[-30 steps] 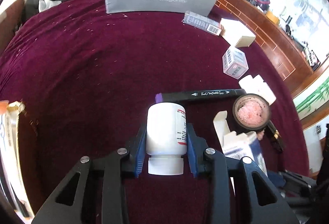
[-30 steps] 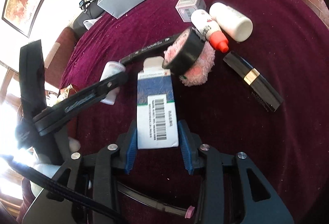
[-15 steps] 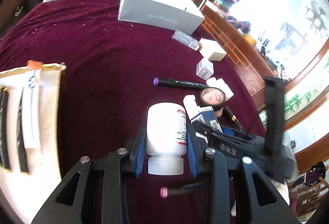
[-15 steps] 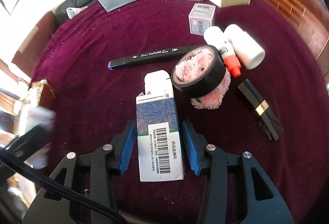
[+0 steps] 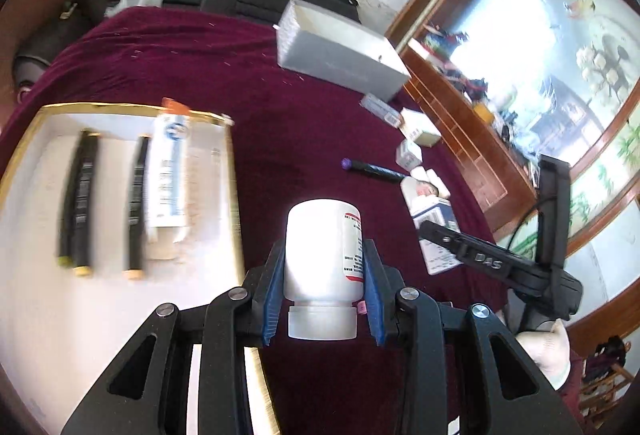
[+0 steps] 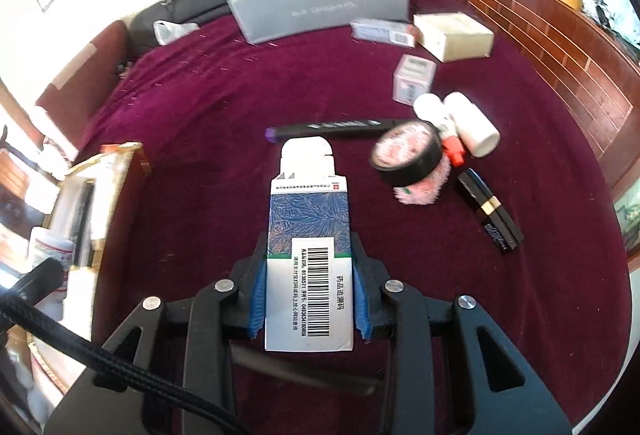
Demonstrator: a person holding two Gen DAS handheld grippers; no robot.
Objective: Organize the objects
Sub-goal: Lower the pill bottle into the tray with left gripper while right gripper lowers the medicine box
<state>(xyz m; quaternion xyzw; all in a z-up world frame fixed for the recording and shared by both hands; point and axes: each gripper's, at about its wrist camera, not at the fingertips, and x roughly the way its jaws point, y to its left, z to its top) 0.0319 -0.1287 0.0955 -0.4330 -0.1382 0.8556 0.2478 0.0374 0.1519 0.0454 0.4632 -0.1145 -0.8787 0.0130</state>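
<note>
Left wrist view: the left gripper (image 5: pixel 324 299) has its fingers (image 5: pixel 274 295) pinching a white bottle (image 5: pixel 323 247), cap toward the camera, held above the maroon counter (image 5: pixel 192 75) just beside the gold-rimmed tray (image 5: pixel 236 195). In the right wrist view, the right gripper (image 6: pixel 308 295) pinches a blue-and-white carton (image 6: pixel 309 259) by its sides, its end flap open, over the middle of the cloth. The tray already holds two dark markers (image 5: pixel 80 195) and a white tube (image 5: pixel 168 171), laid side by side, so the sorting looks partly done. Left loose on the counter, in a cluster: a black marker (image 6: pixel 332 125), a tape roll (image 6: pixel 408 159) on a pink puff, two small white bottles (image 6: pixel 472 123), a black-and-gold tube (image 6: pixel 490 211), and further back some small boxes beside the grey box (image 6: pixel 320 7). The tray has bare room right of the tube; its raised rim is the edge the bottle likely must clear. Open cloth lies between tray and cluster
</note>
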